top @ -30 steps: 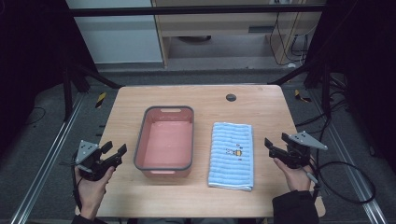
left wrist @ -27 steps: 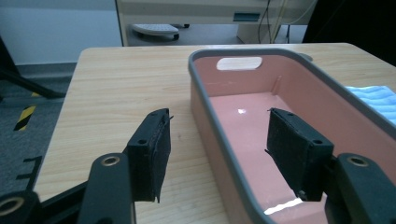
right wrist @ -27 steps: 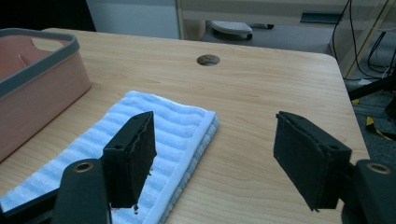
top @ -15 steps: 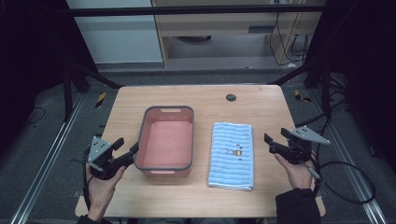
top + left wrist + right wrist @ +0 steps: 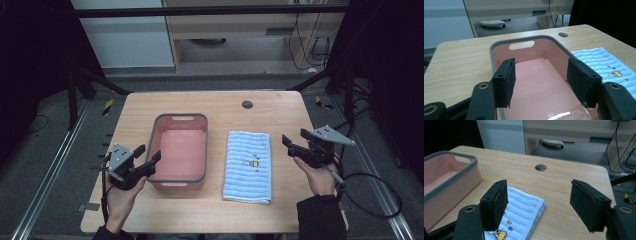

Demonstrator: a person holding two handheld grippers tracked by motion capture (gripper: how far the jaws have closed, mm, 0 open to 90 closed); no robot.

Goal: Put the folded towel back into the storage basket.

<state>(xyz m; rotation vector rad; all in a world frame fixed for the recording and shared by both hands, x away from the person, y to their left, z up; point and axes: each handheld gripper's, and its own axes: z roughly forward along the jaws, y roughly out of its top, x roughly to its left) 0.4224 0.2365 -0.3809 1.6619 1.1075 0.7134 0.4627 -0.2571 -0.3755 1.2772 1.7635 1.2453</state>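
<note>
Both grippers are held with jaws apart and nothing between them: the left gripper (image 5: 141,161) beside the near left corner of the pink rectangular plastic basin with a grey rim (image 5: 181,150), the right gripper (image 5: 295,144) just right of the folded light-blue ribbed towel with a small printed cartoon (image 5: 248,166). Basin and towel are laid side by side, close together, on the light wooden table (image 5: 220,105). A dark floor and pale cabinets are seen beyond.

**Both grippers raised, jaws apart**

The left gripper (image 5: 148,159) sits in the left hand (image 5: 120,192) at near left, jaws wide and angled far-right. The right gripper (image 5: 289,144), in the right hand (image 5: 317,175) at near right, points left, jaws spread, gripping nothing.
</note>
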